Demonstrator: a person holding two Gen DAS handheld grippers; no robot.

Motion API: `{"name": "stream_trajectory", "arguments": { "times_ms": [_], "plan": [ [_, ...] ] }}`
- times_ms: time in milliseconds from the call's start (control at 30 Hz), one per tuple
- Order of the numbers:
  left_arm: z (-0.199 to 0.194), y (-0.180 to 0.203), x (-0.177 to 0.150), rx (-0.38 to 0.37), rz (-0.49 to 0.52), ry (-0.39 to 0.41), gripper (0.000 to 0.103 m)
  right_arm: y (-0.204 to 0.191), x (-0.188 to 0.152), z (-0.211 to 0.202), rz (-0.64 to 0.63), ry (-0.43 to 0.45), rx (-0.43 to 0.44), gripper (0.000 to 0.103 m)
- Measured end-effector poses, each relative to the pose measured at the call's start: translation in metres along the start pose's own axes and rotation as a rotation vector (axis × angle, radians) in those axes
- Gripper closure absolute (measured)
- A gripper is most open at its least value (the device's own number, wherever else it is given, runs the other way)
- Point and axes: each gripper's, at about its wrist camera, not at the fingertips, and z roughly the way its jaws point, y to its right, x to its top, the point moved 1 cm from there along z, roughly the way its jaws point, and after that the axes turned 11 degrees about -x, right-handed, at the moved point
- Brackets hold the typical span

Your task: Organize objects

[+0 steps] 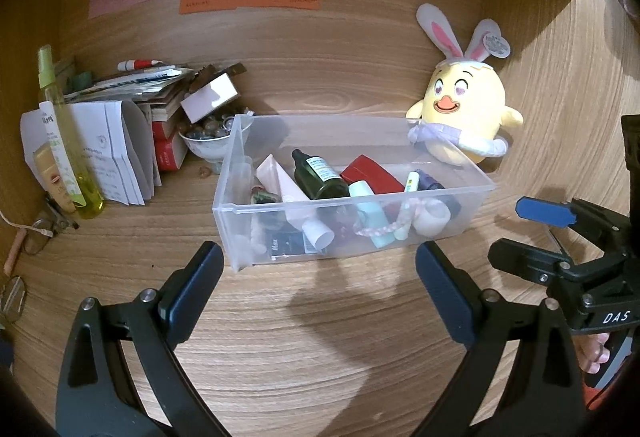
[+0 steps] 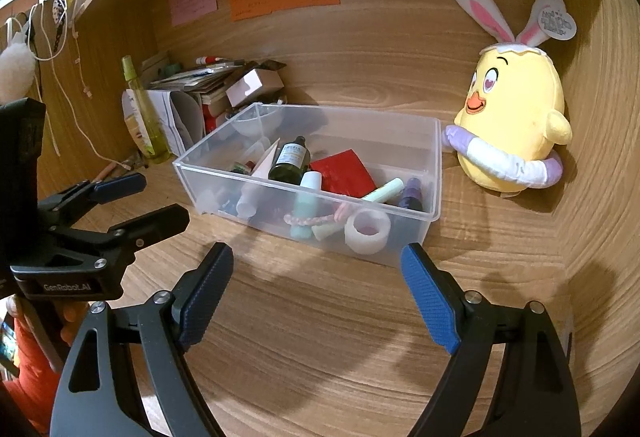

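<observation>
1. both grippers are idle over the tabletop [image 1: 320, 357] right now. the left hand-held gripper [image 1: 320, 269] has its jaws spread wide with nothing between them, and the right hand-held gripper [image 2: 318, 269] is just as wide apart and empty.
2. the clear plastic bin [image 1: 472, 193] sits straight ahead of both, just past the fingertips, already loaded with small stuff: a dark green bottle [image 1: 320, 177], a red packet [image 1: 376, 175], a mint tube [image 1: 370, 215] and a white ring-shaped thing [image 2: 367, 231] at the near corner.
3. my read: this is a between-picks moment, or the sorting is near done. can't tell which.
4. loose candidates are well off to the left of the left gripper: a yellow-green spray bottle [image 1: 68, 141], a heap of papers and boxes [image 1: 132, 125] and a small bowl of bits [image 1: 206, 141]. the yellow chick plush [image 2: 516, 125] stands just beyond the bin's far right corner, ahead-right of the right gripper.
5. the next move probably means picking one target and committing. the spray bottle is tall and slim, so it'd want a grasp across the body, mid-height. the plush is soft and wide, so jaws this wide would suit it.
</observation>
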Motion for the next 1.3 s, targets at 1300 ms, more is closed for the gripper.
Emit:
{"name": "stream_trajectory", "arguments": {
  "times_ms": [1300],
  "plan": [
    [0.0009, 0.0058, -0.0015, -0.044, 0.003, -0.018, 0.005, -0.0012, 0.0000, -0.0035, 0.010, 0.002, 0.002, 0.019]
  ]
}}
